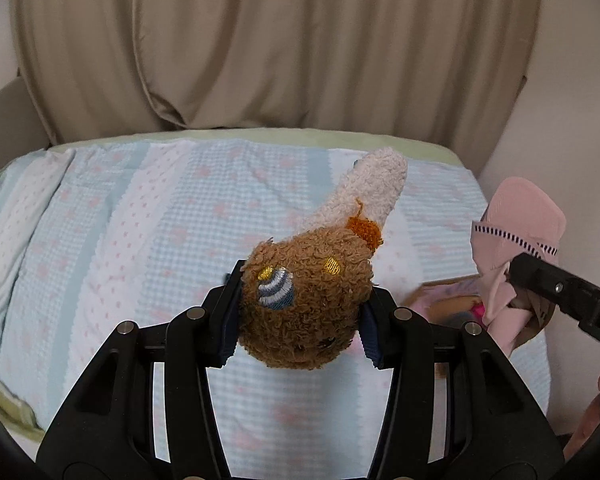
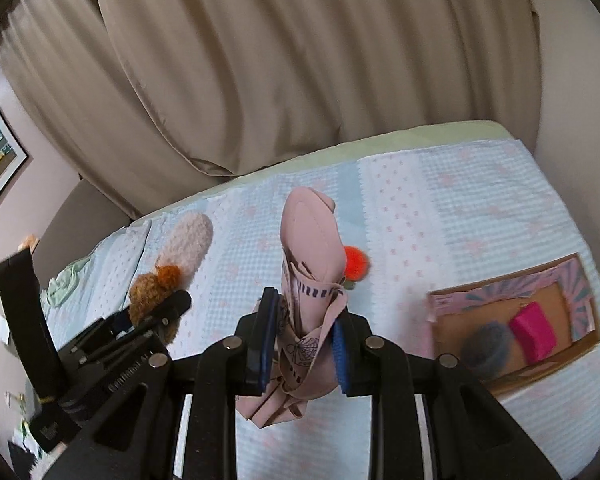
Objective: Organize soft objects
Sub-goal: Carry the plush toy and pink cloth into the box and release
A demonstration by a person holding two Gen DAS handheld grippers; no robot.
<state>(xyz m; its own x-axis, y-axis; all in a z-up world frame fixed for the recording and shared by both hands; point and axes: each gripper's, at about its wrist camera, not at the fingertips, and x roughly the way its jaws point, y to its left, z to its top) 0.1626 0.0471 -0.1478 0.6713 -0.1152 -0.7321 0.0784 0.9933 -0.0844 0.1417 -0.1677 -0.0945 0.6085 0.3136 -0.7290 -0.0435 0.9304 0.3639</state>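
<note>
both soft things are held up off the bed (image 1: 100, 220), which suggests they are being carried toward the cardboard box (image 2: 500, 292) lying on the bedspread rather than being arranged where they lay. the left tool (image 1: 300, 312) is closed on the brown plush toy (image 1: 304, 300), its blue-padded fingers pressing the round brown end from 9 and 3 o'clock, so the opening is about as wide as that squeezed end; the pale fleecy end of the toy sticks out toward 1 o'clock, clear of the bedspread. holding it by the bulky part seems sensible, since the limp end would sag. the right tool (image 2: 304, 344) is closed much narrower on the pink cloth (image 2: 312, 248), a folded, printed piece pinched low so that its upper part stands toward 12 o'clock and a loose tail hangs below the pads. in the right wrist view the box sits at 3 o'clock, already holding a pink block (image 2: 534, 332) and a dark round thing (image 2: 488, 344), blurred. an orange pompom (image 2: 356, 262) lies on the bed just behind the cloth, not yet collected. beige curtains (image 1: 260, 40) hang behind the bed.
</note>
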